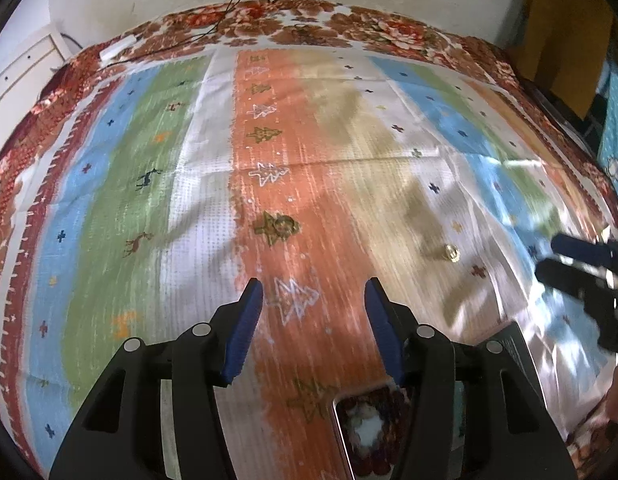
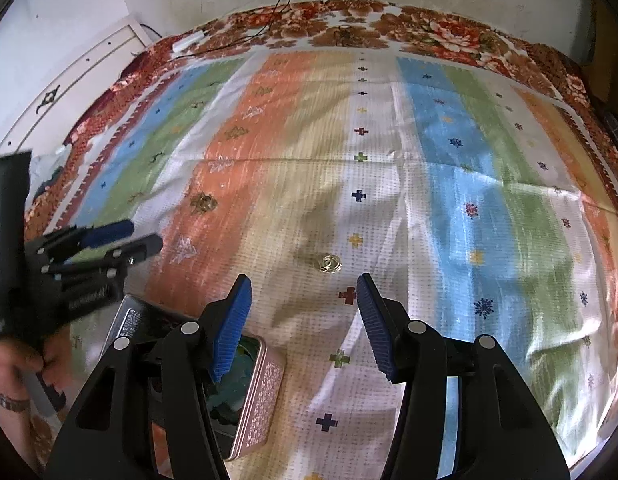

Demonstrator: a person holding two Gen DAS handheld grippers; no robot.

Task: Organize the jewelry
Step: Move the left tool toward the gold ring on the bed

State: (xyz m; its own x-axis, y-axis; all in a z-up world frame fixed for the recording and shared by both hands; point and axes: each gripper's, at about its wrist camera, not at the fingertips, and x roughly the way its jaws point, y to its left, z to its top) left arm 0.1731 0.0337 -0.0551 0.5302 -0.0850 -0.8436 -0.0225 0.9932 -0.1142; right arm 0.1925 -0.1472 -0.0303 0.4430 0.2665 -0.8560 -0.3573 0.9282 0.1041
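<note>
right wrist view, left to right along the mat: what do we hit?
Left tool → gold ring on the orange stripe → open tin box → gold ring on the white stripe → right tool's right finger.

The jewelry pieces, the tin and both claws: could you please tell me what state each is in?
Left claw: open, holding nothing.
Right claw: open, holding nothing.
Gold earring: loose on the striped cloth.
Second gold piece: loose on the orange stripe.
Tin: open, lid raised.
</note>
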